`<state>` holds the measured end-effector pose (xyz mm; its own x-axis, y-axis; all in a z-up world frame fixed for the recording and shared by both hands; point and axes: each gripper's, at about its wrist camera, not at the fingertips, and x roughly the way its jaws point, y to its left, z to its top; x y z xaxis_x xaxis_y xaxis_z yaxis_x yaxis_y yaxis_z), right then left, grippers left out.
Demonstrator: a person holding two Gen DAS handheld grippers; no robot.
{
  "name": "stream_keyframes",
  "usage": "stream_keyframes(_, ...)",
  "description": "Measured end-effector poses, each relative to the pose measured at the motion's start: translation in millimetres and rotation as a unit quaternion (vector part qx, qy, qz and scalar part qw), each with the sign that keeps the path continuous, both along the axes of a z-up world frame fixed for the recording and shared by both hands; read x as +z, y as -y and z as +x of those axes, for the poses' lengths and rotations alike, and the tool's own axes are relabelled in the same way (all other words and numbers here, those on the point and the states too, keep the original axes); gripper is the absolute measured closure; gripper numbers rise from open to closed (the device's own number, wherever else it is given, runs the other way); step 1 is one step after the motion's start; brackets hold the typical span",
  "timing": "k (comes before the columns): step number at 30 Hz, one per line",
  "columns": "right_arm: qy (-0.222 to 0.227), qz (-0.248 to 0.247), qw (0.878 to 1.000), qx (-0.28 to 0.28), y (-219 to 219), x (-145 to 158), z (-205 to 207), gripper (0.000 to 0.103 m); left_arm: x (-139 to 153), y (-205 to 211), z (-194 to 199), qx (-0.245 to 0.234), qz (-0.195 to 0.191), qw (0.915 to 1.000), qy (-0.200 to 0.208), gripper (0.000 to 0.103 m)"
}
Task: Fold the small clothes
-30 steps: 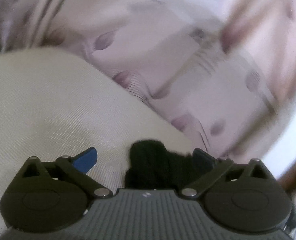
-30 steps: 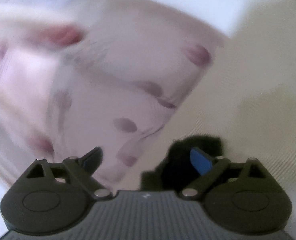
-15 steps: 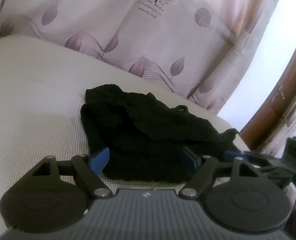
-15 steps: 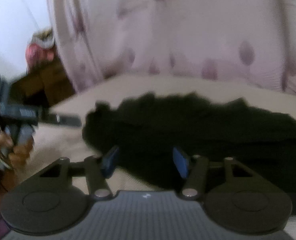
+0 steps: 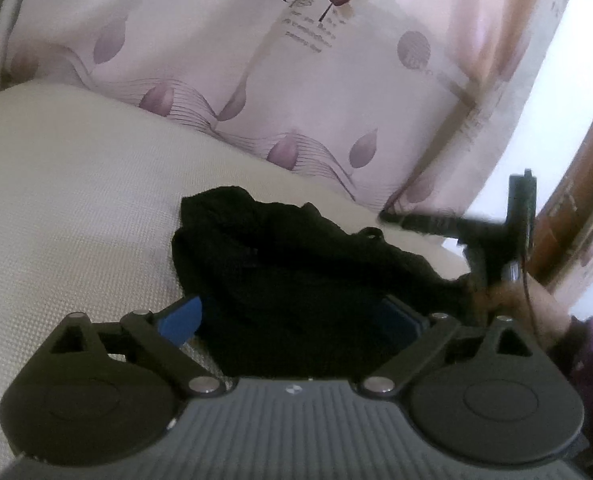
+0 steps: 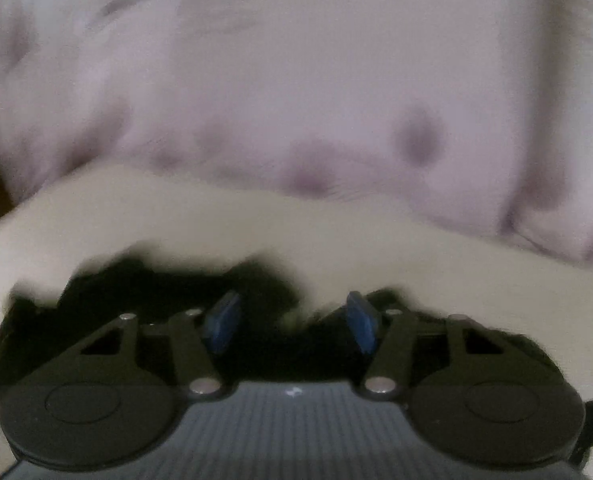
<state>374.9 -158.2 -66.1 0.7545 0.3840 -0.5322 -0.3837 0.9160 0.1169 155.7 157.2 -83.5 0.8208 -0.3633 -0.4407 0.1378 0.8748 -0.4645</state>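
With both the left tongs and right tongs wide and empty over the crumpled black knit garment on the cream mattress, a pinch may bunch several layers, spoiling the fold

One black garment lies crumpled on one cream mattress. I hold two tools: my left tool and my right tool, each carrying two blue pads, so four pads in all; one left pad and one right pad are marked. My right tool is counted once more in the left view, at the garment's far end. One pale sheet printed with purple leaves stands behind. One wooden post rises at the right.
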Motion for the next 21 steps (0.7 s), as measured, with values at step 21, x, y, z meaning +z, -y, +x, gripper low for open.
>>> stream_keyframes(21, -0.010, 0.077, 0.979, 0.190, 50.3, -39.9, -167.9, 0.042, -8.9, 8.2, 44.8, -0.092, -0.034, 0.9924, -0.074, 0.013)
